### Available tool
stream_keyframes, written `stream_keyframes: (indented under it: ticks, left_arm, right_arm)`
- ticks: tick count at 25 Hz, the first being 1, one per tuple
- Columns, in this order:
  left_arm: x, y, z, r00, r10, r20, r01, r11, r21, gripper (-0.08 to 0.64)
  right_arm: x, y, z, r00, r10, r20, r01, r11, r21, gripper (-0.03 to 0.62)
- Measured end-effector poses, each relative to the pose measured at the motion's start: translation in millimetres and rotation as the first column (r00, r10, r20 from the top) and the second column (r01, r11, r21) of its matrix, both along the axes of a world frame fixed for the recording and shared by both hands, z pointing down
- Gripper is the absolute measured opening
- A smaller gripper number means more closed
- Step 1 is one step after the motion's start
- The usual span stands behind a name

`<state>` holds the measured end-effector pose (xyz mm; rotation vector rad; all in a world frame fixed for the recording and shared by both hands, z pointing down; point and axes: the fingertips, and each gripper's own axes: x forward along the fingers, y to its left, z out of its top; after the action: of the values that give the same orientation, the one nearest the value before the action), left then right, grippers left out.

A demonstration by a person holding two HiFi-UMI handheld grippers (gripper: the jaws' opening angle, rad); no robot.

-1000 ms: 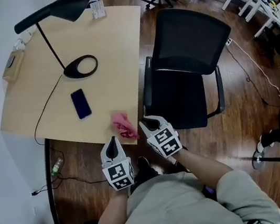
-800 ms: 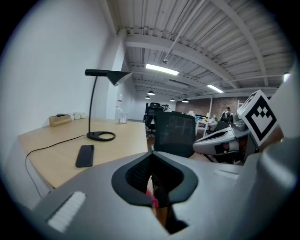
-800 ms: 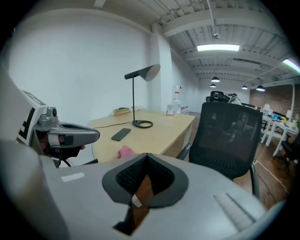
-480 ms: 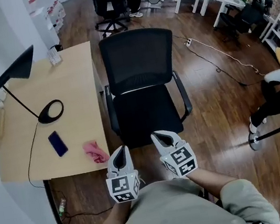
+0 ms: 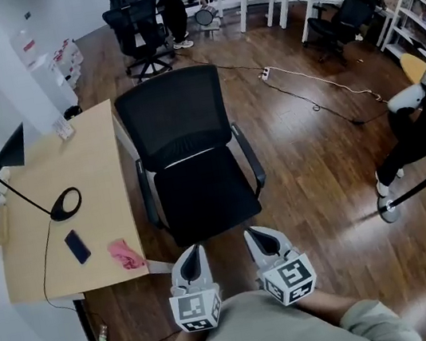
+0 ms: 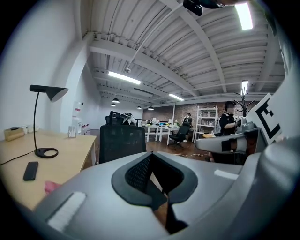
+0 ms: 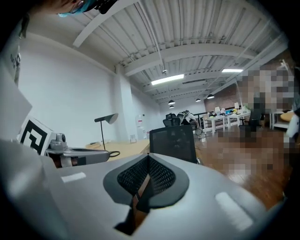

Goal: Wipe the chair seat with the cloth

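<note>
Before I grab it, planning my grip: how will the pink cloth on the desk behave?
The cloth lies crumpled in soft folds, so probably floppy, draping from a pinch. Hardly bigger than the phone, likely light. Near the desk edge, a push might slide it off.

Both grippers are low in the middle of the head view, side by side and a little apart, with tips pointing up the frame. The left gripper has its jaws together, nothing between them. The right gripper is closed and empty too. The right sleeve runs to the bottom edge.
</note>
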<state>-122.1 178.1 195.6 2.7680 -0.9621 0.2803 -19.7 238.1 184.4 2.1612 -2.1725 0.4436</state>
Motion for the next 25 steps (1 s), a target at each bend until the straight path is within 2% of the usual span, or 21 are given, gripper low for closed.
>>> stream_keyframes:
  ticks: [10,16,21,25]
  left_arm:
    - [29.7,92.3,16.4,0.99,-0.126,0.065,0.124,0.992,0.025,0.005]
    - [23.0,112.1,18.6,0.981,-0.168,0.097,0.167,0.986,0.02,0.005]
    - [10.9,106.3,7.6,0.984,-0.157,0.08,0.153,0.987,0.055,0.005]
    - [-3.6,100.0,3.7,0.99,-0.119,0.073,0.114,0.991,0.069,0.005]
  right_arm:
    - [31.2,80.2,18.0,0.998,-0.068,0.005,0.068,0.997,0.035,0.0]
    - [34.9,94.9,21.2,0.994,-0.103,0.036,0.102,0.994,0.038,0.0]
    - [27.4,93.2,20.4,0.997,-0.082,0.017,0.081,0.996,0.029,0.0]
    - [5.7,89.8,14.7,0.998,-0.068,-0.003,0.069,0.997,0.026,0.0]
